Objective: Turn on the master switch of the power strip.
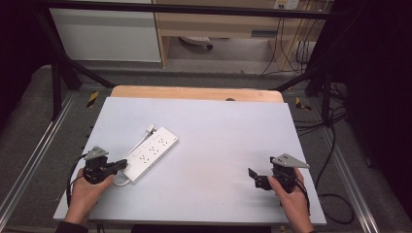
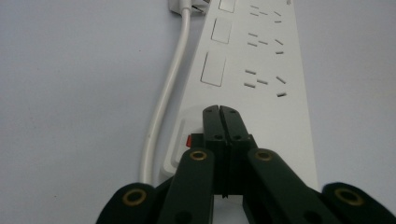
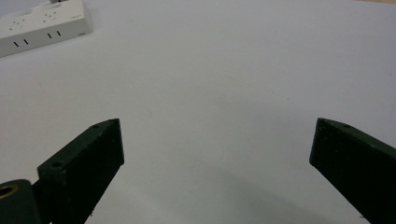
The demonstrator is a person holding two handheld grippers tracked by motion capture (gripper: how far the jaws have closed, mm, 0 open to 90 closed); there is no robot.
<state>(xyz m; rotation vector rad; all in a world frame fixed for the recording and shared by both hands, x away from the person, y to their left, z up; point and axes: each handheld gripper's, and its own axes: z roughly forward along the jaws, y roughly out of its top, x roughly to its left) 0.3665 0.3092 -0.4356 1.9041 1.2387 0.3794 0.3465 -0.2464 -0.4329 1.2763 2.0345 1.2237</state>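
- The power strip lay on the left half of the white table, set at a slant, its near end towards the person's left hand.
- Its white cord ran along one side of the strip and looped back at the near end.
- The left gripper had its jaws pressed together with nothing between them — the tips rested over the strip's near end, just beside the red switch.
- Whether the tips actually touched the strip's face could not be told from the left gripper view.
- In that view the strip stretched away from the jaws, with rows of sockets and three square buttons along it.
- The right gripper sat well apart from the strip, on the right half of the table, held low in the right hand.
- Its jaws stood wide apart with bare table between them — the far corner of the strip showed at the upper left of the right gripper view.
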